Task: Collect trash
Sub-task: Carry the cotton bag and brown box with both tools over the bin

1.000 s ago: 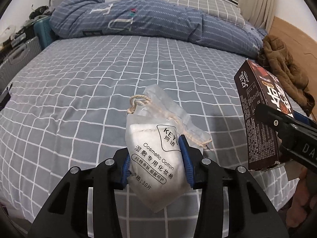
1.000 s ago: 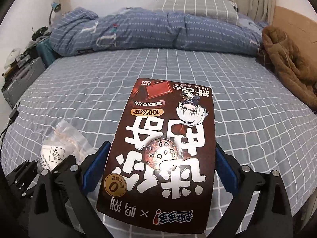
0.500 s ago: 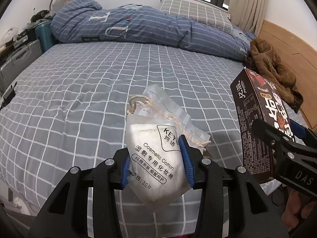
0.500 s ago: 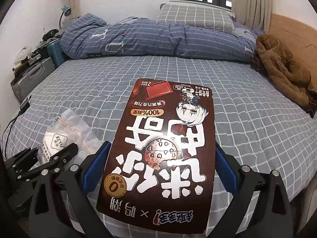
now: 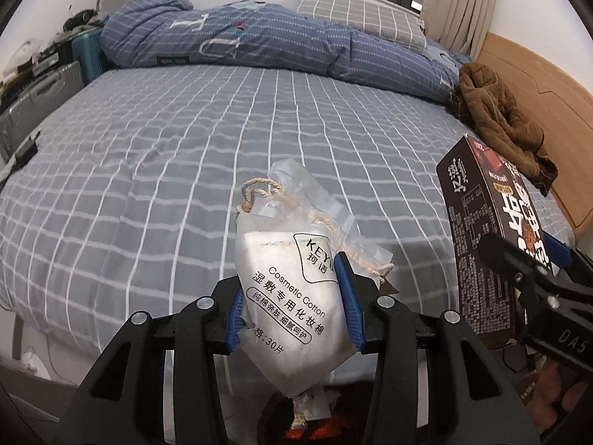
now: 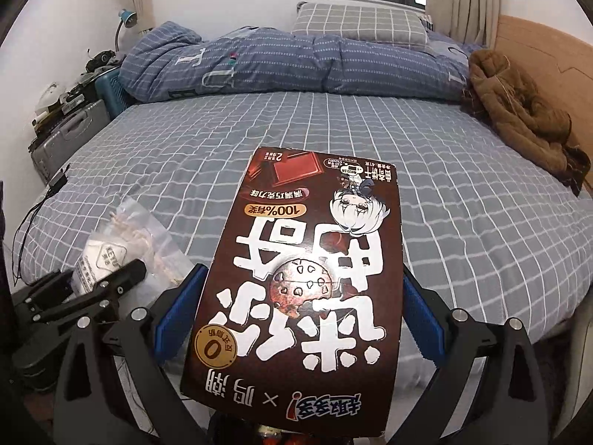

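Observation:
My left gripper (image 5: 292, 304) is shut on a white cosmetic cotton bag (image 5: 289, 282) with a drawstring, held off the near edge of the bed (image 5: 166, 141). The bag also shows at the left of the right wrist view (image 6: 107, 259). My right gripper (image 6: 300, 307) is shut on a dark brown chocolate snack box (image 6: 307, 270), held flat between the blue pads. The box also shows at the right of the left wrist view (image 5: 481, 244). Below both grippers, a dark opening with bits of litter (image 5: 311, 415) shows; I cannot tell what it is.
A rolled blue quilt (image 6: 296, 63) and a checked pillow (image 6: 359, 24) lie at the bed's far side. A brown jacket (image 6: 519, 111) lies at the right by the wooden headboard (image 6: 548, 52). Suitcases (image 6: 70, 137) stand at the left. A black charger cable (image 6: 55, 181) lies on the bed's left edge.
Both grippers have pulled back and risen from over the bed to beyond its near edge, each keeping its item. The dark opening has come into view below.

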Demonstrator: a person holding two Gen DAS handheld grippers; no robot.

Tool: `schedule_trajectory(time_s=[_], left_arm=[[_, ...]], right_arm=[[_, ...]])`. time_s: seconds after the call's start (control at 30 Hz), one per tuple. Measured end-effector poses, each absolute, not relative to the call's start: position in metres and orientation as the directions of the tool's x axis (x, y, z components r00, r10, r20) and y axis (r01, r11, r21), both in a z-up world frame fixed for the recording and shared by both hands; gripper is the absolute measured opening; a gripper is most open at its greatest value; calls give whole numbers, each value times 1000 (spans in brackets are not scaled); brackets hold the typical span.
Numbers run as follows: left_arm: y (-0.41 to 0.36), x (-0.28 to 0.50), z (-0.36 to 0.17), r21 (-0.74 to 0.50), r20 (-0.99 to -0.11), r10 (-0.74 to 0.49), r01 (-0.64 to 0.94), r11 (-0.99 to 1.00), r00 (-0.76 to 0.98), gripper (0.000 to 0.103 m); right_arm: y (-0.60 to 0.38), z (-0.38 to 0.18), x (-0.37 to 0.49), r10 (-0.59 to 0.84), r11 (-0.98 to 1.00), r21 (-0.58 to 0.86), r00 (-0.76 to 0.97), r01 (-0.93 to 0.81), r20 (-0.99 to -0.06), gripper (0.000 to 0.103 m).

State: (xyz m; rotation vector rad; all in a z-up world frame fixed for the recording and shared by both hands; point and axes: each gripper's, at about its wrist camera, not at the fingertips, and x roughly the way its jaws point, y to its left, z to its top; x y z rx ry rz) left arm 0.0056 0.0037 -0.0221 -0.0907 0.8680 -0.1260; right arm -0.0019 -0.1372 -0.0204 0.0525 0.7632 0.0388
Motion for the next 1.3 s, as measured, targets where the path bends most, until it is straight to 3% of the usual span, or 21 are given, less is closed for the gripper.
schedule_trajectory(time_s=[0.63,1.3], left_arm=[[7,-81,-41,-157,-790,-162,62,986,592,42],[4,-139,-91,-156,-854,-164,57,986,495,42]], right_arm=[[-135,-46,-87,64,998,62,693,-28,-718,93],[-141,-105,-140,30,999,14,584,-32,-811,93]])
